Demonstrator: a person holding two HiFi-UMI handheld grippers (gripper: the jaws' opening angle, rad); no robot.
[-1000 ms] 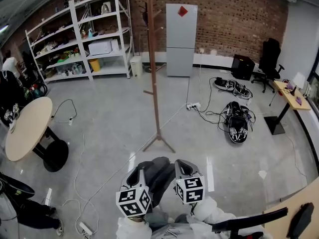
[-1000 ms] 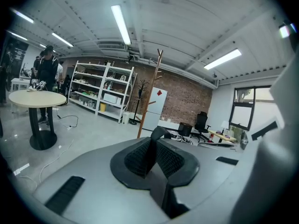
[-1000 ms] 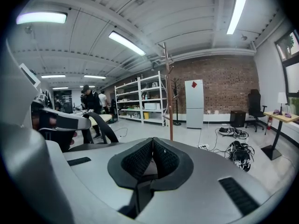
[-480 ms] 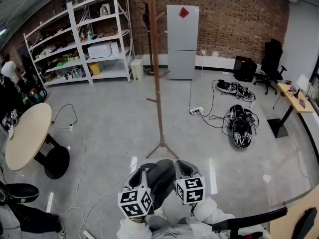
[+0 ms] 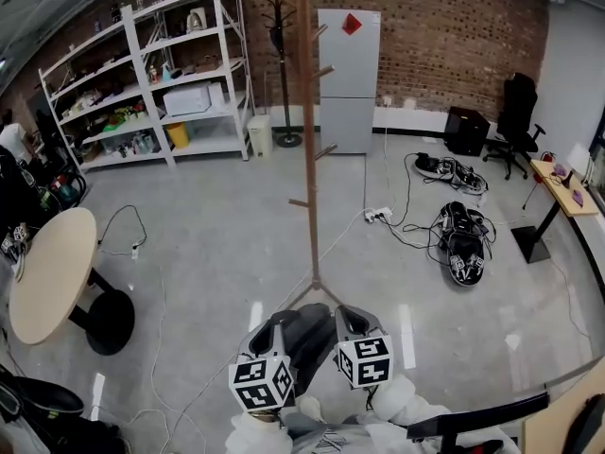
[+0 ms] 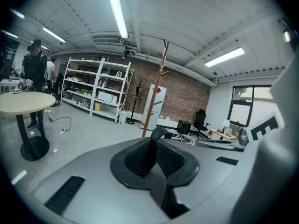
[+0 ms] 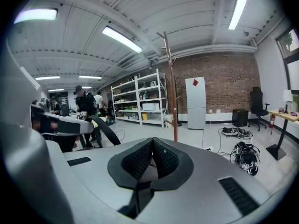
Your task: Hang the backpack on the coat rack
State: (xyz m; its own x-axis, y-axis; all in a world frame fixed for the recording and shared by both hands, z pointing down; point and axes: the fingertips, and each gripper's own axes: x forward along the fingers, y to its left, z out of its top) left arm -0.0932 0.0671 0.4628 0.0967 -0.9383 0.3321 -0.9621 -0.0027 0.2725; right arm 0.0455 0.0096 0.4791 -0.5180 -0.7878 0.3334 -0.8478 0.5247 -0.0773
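Note:
A tall wooden coat rack (image 5: 310,159) stands on the grey floor just ahead of me; it also shows in the left gripper view (image 6: 156,101) and the right gripper view (image 7: 171,92). Low in the head view, the dark grey backpack (image 5: 304,334) hangs between my two grippers. My left gripper (image 5: 276,334) is shut on a dark backpack strap (image 6: 158,133) that sticks out past its pads. My right gripper (image 5: 348,324) is shut too, with a dark strap (image 7: 136,196) running down from its closed pads. Most of the backpack is hidden below the grippers.
A round table (image 5: 52,272) stands at left, white shelves (image 5: 151,74) and a black coat stand (image 5: 282,74) at the back, a refrigerator (image 5: 348,78) behind the rack. Cables and black bags (image 5: 463,244) lie at right. A person (image 6: 35,73) stands by the table.
The wooden coat rack has come nearer and shifted right in the head view as I moved forward. Both grippers keep their hold on the backpack in the same place.

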